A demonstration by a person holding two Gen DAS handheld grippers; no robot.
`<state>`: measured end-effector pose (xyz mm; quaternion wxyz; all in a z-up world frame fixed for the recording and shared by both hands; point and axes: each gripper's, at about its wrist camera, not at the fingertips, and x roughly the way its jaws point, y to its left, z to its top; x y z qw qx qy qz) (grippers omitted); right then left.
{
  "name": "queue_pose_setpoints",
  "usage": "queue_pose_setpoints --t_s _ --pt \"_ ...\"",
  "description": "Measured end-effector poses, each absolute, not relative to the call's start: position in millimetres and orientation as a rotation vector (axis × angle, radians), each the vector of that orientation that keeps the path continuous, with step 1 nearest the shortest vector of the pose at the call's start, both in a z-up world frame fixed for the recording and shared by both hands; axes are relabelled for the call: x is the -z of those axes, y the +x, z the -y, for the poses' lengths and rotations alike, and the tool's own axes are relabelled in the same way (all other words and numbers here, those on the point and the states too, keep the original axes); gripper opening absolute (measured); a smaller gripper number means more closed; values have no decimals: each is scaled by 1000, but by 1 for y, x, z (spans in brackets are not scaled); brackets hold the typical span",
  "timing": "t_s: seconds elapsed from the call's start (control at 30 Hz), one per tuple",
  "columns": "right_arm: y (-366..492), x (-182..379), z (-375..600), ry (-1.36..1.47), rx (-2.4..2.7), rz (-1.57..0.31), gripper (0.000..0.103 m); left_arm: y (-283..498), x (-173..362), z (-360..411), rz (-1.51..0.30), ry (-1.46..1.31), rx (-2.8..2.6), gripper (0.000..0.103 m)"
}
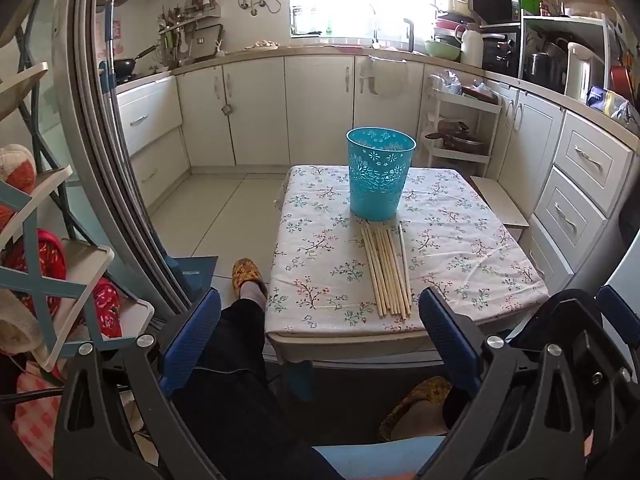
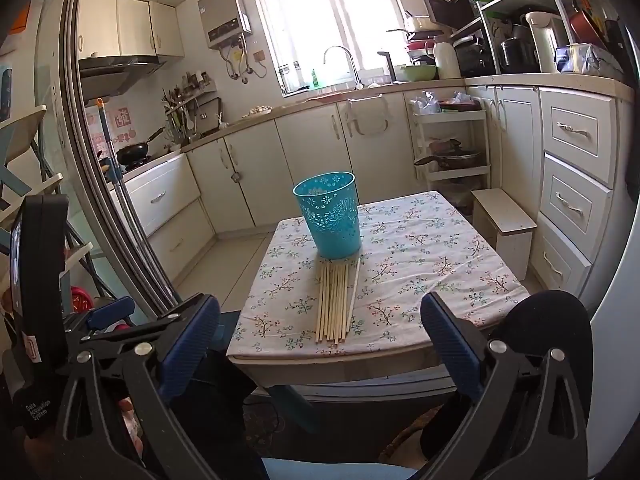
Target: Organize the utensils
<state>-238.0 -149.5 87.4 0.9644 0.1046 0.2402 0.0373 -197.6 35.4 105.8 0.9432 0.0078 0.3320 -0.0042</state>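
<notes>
While both grippers hung back from the near edge, the small table (image 1: 460, 240) filled the middle of each view, its top covered by a white cloth printed with small flower sprigs. White kitchen cabinets (image 2: 304, 148) ran along the far wall behind it under a bright window (image 2: 320, 20), and a white shelf trolley (image 2: 452, 148) stood off the table's far right corner.

On the far half of the table stood a turquoise basket (image 1: 380, 174), upright, open at the top, its wall pierced with a floral pattern. Just in front of it, on the cloth, lay a bundle of pale wooden chopsticks (image 1: 386, 272), side by side and roughly parallel, their far ends close against the basket's base and their near ends short of the table's front edge. One paler, thinner stick (image 1: 404, 258) lay at the right of the bundle, slightly apart from the rest.

The left gripper (image 1: 320, 332) was held below and in front of the table edge, its blue-padded fingers (image 1: 192, 336) spread wide with nothing between them. The right gripper (image 2: 320, 336) sat in much the same pose, its fingers (image 2: 450, 344) likewise parted and gripping nothing. Both stood well apart from the chopsticks. A foot in a yellow patterned slipper (image 1: 248, 276) rested on the tiled floor left of the table.
</notes>
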Motion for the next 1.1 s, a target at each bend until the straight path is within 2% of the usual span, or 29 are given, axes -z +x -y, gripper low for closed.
queue_pose_setpoints --t_s 1.1 --pt "-242 -91 148 197 -74 -485 97 -202 -109 -32 -659 16 16 95"
